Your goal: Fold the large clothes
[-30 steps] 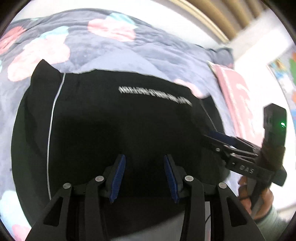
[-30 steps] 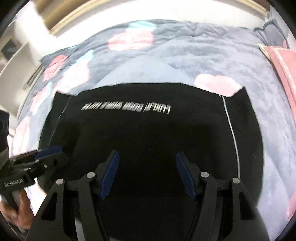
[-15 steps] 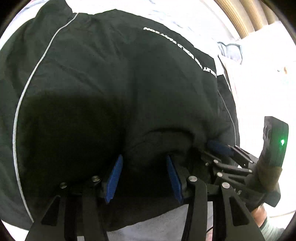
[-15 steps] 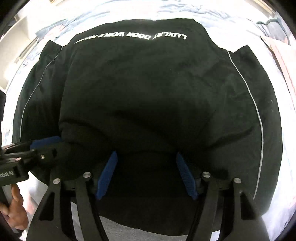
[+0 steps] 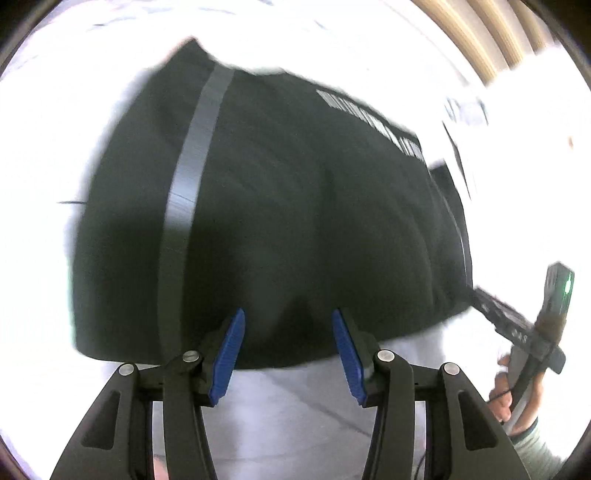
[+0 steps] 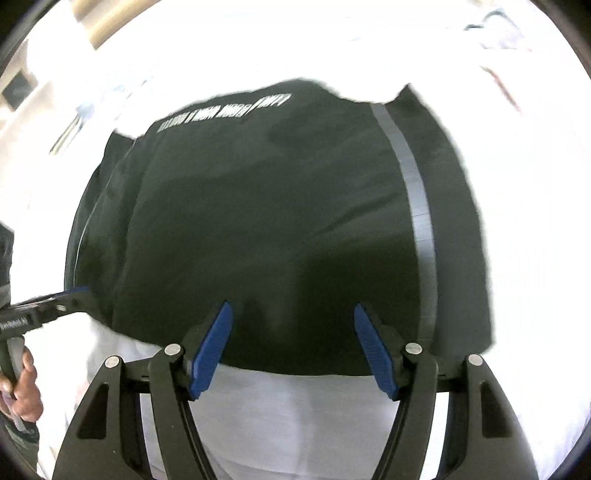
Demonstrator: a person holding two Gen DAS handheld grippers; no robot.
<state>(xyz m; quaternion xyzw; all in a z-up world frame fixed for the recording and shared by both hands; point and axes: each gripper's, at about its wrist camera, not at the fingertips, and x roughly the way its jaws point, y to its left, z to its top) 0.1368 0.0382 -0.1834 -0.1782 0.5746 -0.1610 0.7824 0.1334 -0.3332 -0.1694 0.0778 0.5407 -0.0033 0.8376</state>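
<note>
A black garment with a pale stripe down one side and a line of white lettering near its far edge lies spread on a bed whose cover is washed out to bright white. Both pictures are blurred. In the left wrist view, the left gripper sits at the garment's near edge with its blue pads spread apart, holding nothing. In the right wrist view, the right gripper is likewise at the near edge, pads wide apart and empty. Each gripper shows at the side of the other's view, held in a hand just beside the garment's near corner. A wooden headboard shows at the far right
</note>
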